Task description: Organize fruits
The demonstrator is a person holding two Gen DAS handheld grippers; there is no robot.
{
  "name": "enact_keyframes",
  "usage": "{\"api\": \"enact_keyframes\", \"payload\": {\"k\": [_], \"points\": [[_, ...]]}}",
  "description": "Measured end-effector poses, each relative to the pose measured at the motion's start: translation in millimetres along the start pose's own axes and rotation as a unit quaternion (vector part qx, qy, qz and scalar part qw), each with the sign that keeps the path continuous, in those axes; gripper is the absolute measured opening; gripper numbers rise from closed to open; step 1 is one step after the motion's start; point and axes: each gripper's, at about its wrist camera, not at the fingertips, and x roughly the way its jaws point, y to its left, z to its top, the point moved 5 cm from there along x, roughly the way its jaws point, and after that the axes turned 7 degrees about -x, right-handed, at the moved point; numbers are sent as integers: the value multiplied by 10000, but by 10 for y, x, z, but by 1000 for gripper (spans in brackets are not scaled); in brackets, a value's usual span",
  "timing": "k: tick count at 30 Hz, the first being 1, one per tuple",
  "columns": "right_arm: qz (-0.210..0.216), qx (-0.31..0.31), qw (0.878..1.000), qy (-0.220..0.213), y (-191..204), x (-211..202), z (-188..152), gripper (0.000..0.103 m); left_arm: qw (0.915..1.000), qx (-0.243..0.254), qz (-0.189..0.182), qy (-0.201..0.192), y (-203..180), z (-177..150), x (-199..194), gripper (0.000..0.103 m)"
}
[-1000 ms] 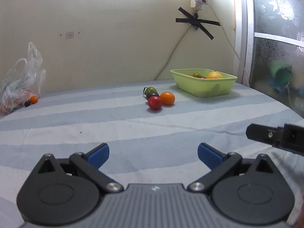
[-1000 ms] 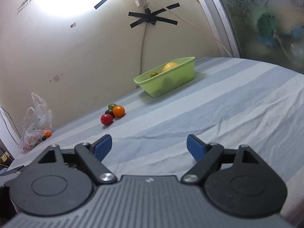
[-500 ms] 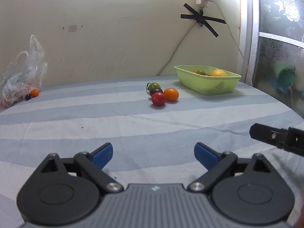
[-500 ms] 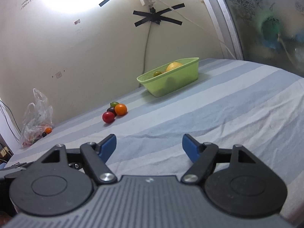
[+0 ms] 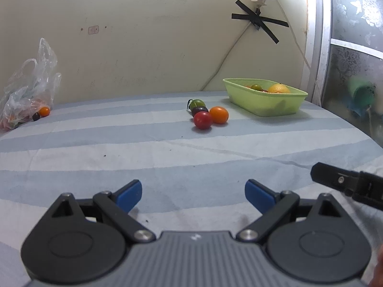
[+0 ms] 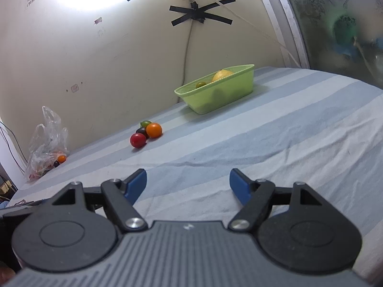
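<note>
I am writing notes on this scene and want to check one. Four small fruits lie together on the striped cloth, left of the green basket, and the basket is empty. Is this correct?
Not quite. The green basket is not empty: the left wrist view shows a yellow fruit and a small green fruit inside it. The four small fruits do lie together on the striped cloth, left of the basket.

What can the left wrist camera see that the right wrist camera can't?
Only the left wrist view shows the left gripper with nothing between its blue fingers, and the tip of the other gripper poking in at the right edge.

Only the right wrist view shows the right gripper from behind, open and empty too.

Both show the striped cloth, the green tub holding a yellow fruit, the red tomato and orange tomato lying loose together, and the plastic bag by the wall.
</note>
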Motion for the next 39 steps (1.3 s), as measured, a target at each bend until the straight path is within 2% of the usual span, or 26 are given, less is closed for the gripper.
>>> {"api": "enact_keyframes", "payload": {"k": [18, 39], "points": [[18, -95, 9998, -146, 49, -38, 4, 78, 9999, 1, 46, 94, -10, 1, 32, 96], [95, -65, 9999, -103, 31, -10, -1, 78, 9998, -39, 79, 150, -5, 6, 53, 97]]}}
